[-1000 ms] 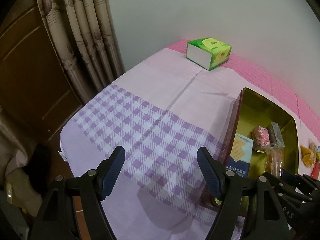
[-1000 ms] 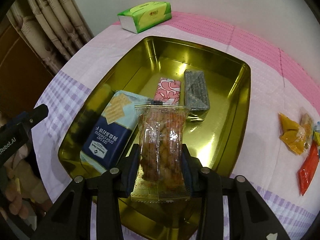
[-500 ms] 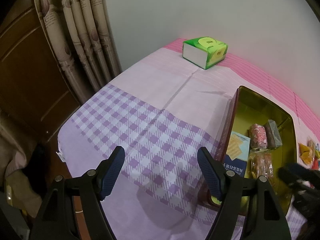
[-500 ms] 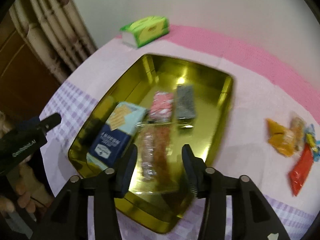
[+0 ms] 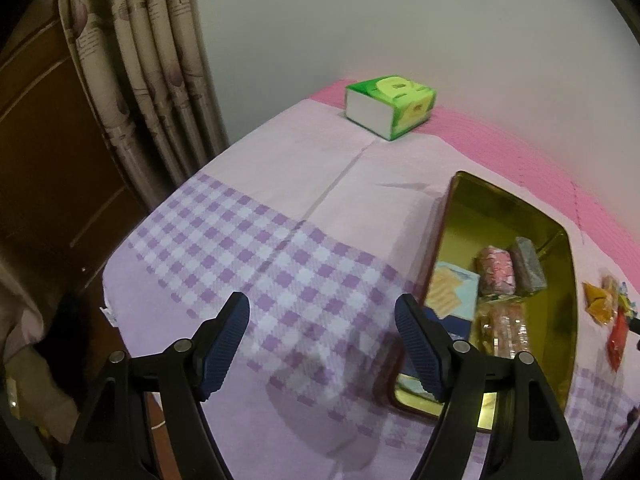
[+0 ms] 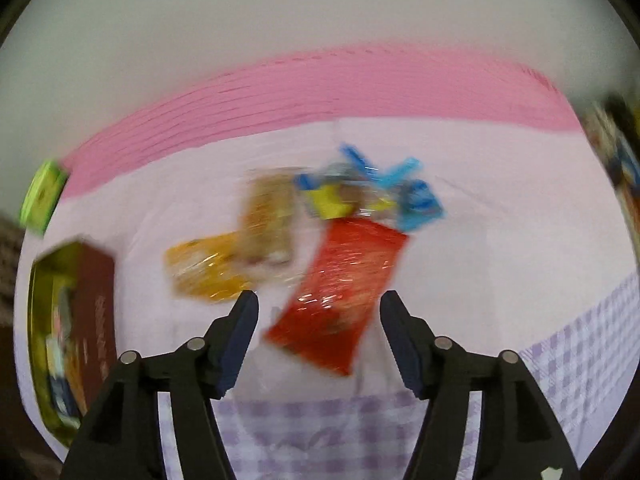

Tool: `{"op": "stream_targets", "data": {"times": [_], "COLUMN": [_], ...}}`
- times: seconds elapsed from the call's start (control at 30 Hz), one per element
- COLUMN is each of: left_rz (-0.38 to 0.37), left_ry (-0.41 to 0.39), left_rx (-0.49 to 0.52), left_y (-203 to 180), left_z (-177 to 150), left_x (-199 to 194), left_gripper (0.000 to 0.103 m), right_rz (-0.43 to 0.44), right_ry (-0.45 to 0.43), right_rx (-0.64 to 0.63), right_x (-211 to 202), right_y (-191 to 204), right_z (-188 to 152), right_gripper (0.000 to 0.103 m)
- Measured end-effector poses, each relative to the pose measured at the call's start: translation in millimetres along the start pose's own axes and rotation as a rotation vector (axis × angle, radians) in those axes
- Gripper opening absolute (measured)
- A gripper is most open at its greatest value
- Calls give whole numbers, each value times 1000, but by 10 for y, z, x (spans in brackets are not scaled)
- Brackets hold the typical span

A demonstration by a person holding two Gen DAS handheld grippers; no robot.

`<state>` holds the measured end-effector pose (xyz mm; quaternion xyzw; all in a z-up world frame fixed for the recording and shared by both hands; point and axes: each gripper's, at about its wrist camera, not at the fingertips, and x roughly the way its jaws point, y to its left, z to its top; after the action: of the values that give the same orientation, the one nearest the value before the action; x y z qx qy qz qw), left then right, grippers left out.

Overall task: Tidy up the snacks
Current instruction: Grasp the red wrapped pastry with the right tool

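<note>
A gold tin tray (image 5: 568,264) at the right of the left wrist view holds a blue cracker box (image 5: 450,296), a pink packet (image 5: 496,270), a grey packet (image 5: 528,264) and a clear snack bag (image 5: 504,328). My left gripper (image 5: 322,336) hovers open over the checked cloth, left of the tray. In the blurred right wrist view my right gripper (image 6: 318,334) hangs over a loose pile of snacks, its jaws opening with nothing pressed between them. A red packet (image 6: 340,296) lies below them, with an orange packet (image 6: 204,268), a tan packet (image 6: 268,216) and blue-yellow candy wrappers (image 6: 372,192) nearby. The tray (image 6: 44,320) sits at that view's left edge.
A green tissue box (image 5: 390,106) stands at the far edge by the white wall. Curtains (image 5: 140,80) and a brown wooden door hang left of the table. The cloth (image 5: 280,200) is pink at the back and purple-checked in front.
My right gripper let go of the clear snack bag in the tray, opened wider, and swung right, over the loose packets. The left gripper stayed put.
</note>
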<state>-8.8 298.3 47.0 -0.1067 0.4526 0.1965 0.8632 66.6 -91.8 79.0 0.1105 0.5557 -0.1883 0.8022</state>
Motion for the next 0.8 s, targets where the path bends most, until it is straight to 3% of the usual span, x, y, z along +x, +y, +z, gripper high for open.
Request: {"op": "stream_targets", "data": {"times": [0.2,0.27,0.37,0.47,0.63,0.8], "left_rz": [-12,-13,-14,-17,-58,-132], "left_ry": [-25,-32,-28,-28,-28,-28], "left_rx": [27,42,59,87,129,202], "left_y": [-104,-141,-198,-290,-517,-953], "left_z": [29,34,40,49,112,163], "left_x": [-90,-114,-121,-141,-178,-216], "left_gripper": [76,76,76,76,76,76], "right_rz": [12,14,-51,-36,-85,-72], "right_ry": [69,75,77,98,58,19], "right_rx": [137,150,138,138,8,-122], "right_x": [254,306,412,500,511,448], "right_y": [-241,-240,-184,-160,-66,-100], "right_z": [207,228,242,203,61,-54], "right_gripper": [64,65,66,66,63,46]}}
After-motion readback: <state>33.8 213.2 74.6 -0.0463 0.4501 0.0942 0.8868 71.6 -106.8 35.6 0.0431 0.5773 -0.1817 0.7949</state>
